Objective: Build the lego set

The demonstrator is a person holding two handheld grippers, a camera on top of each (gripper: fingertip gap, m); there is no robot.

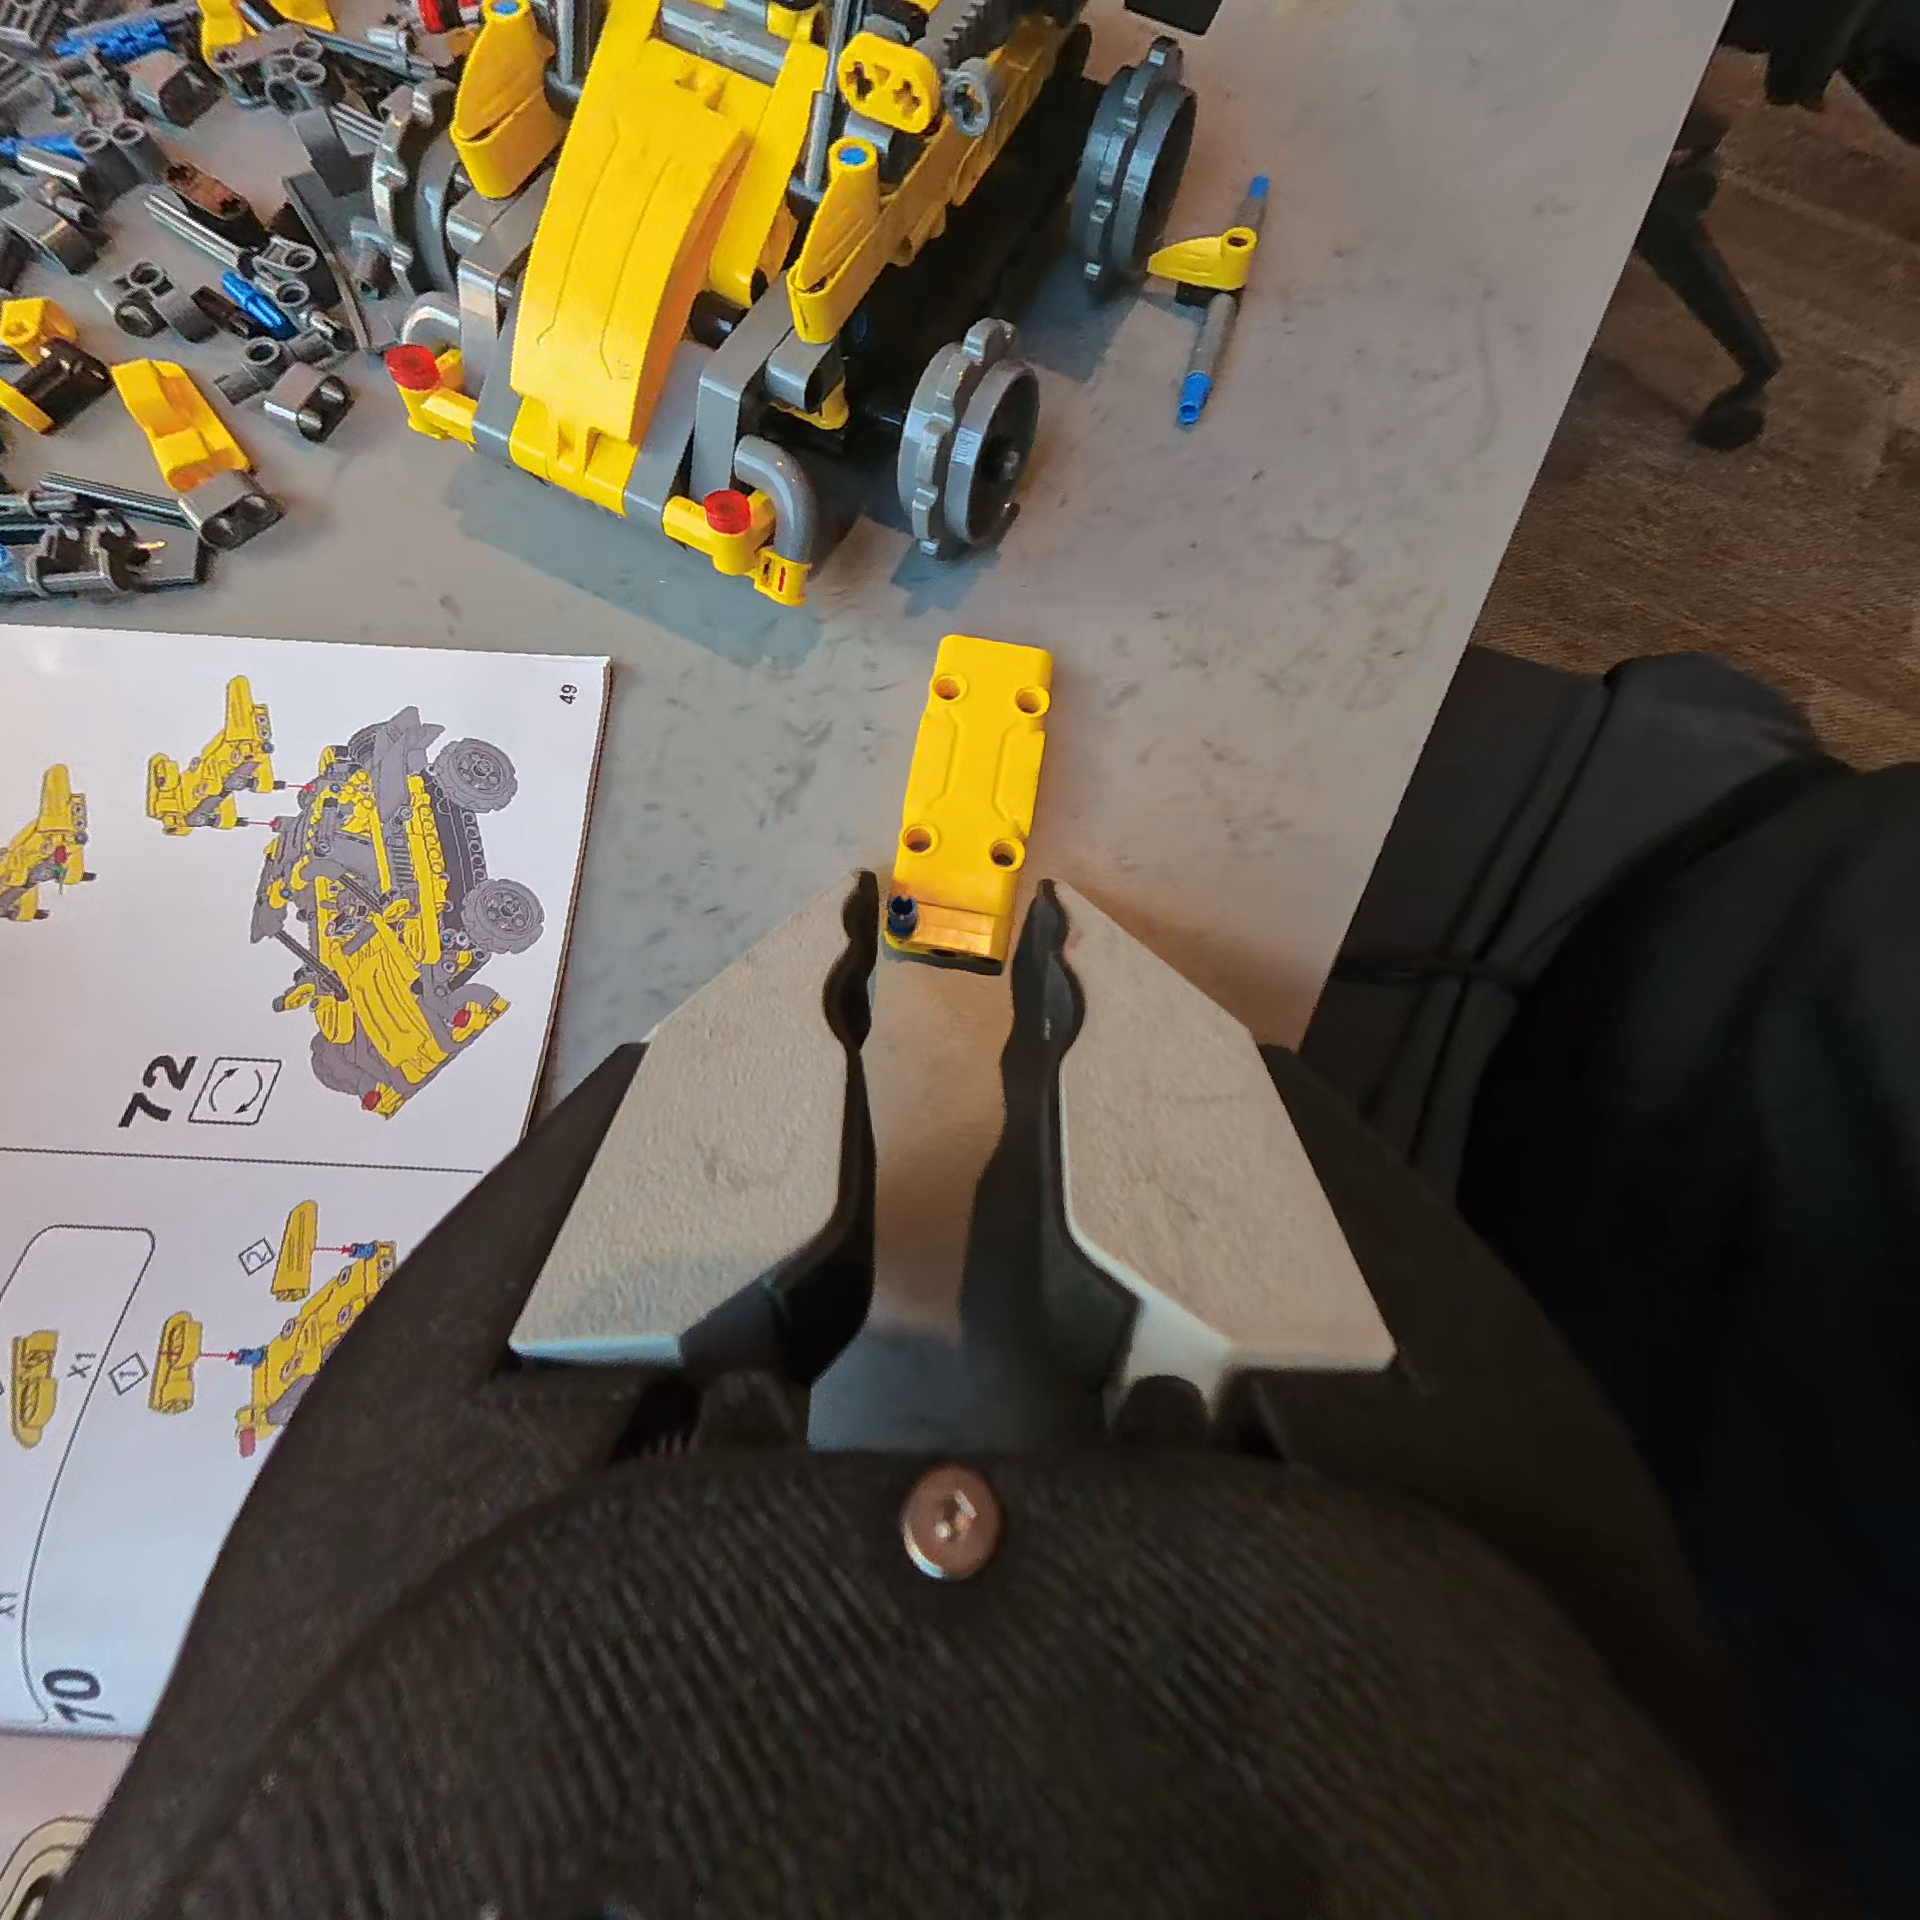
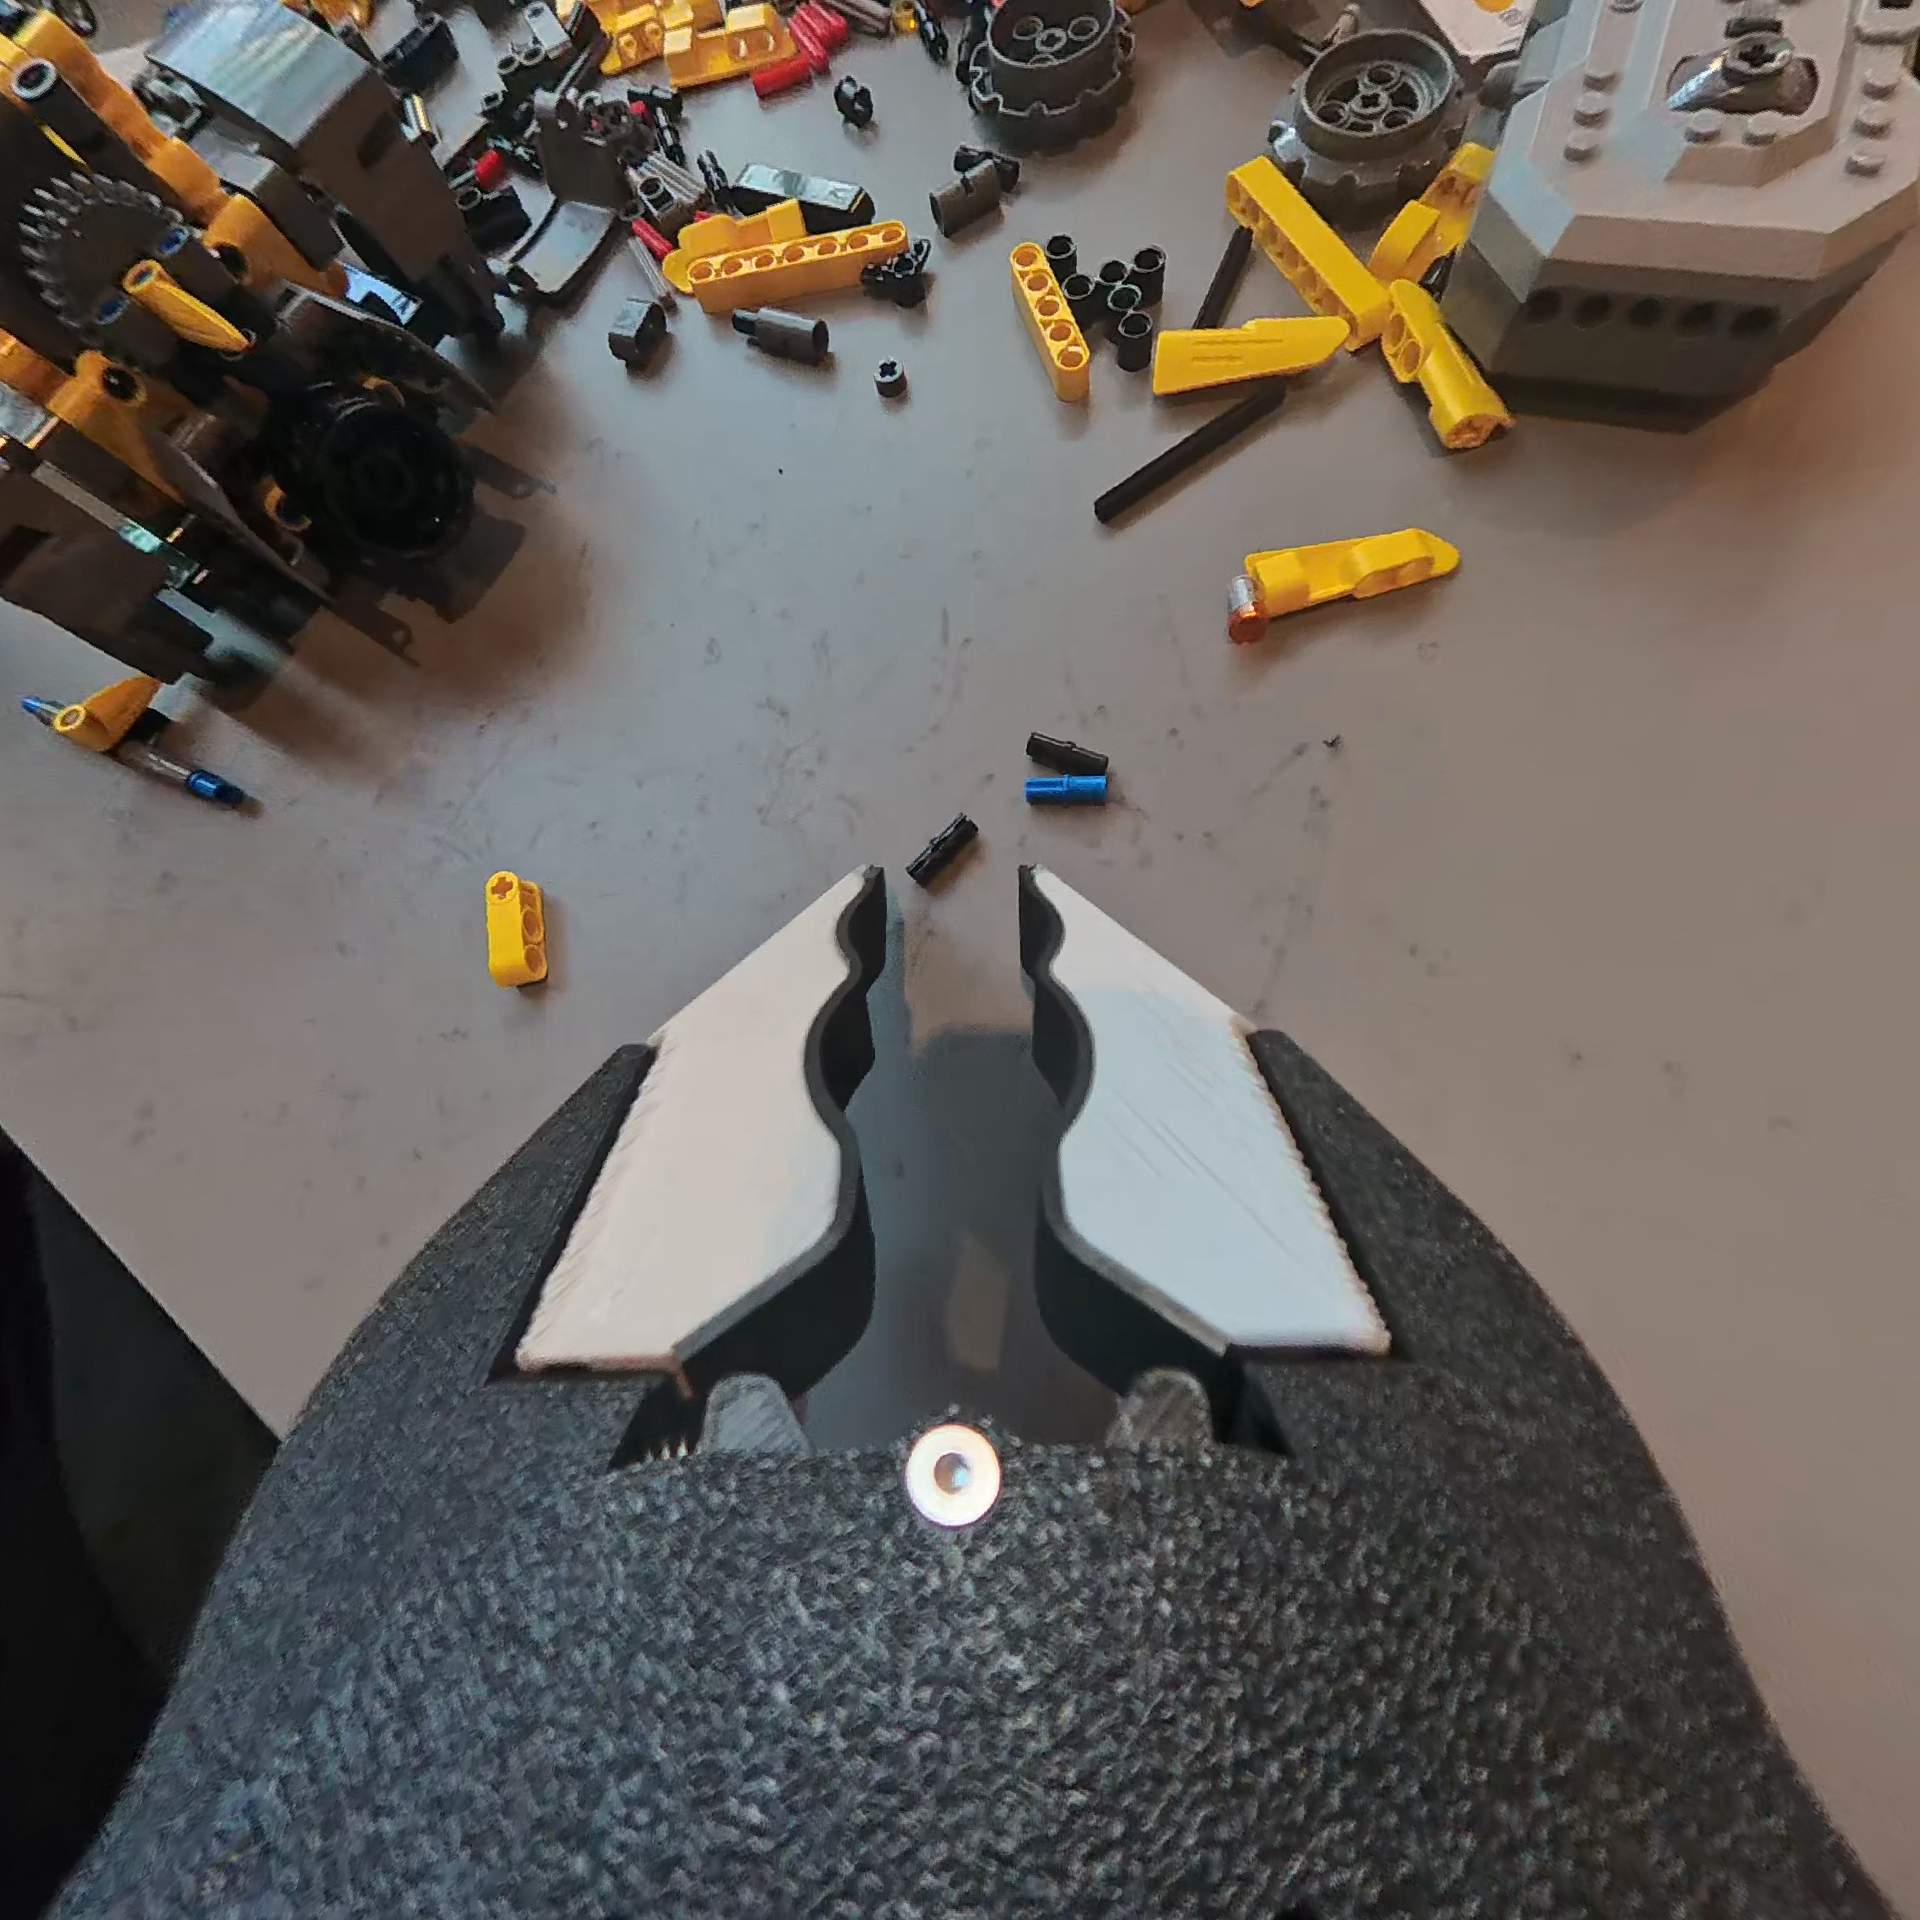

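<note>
While the left tongs (image 1: 951, 896) stand parted and empty, their tips flank the near end of a yellow panel piece (image 1: 971, 790) lying flat on the grey tabletop (image 1: 1195, 644), with an open instruction booklet (image 1: 291, 935) to the left and a yellow and grey brick-built vehicle (image 1: 707, 281) beyond. The right tongs (image 2: 951, 881) are likewise spread and hold nothing, hovering just short of a small black pin (image 2: 942, 849). A blue pin (image 2: 1065, 789) and another black pin (image 2: 1066, 751) lie near, a short yellow beam (image 2: 515, 928) lies to the left, and loose parts are scattered farther off.
</note>
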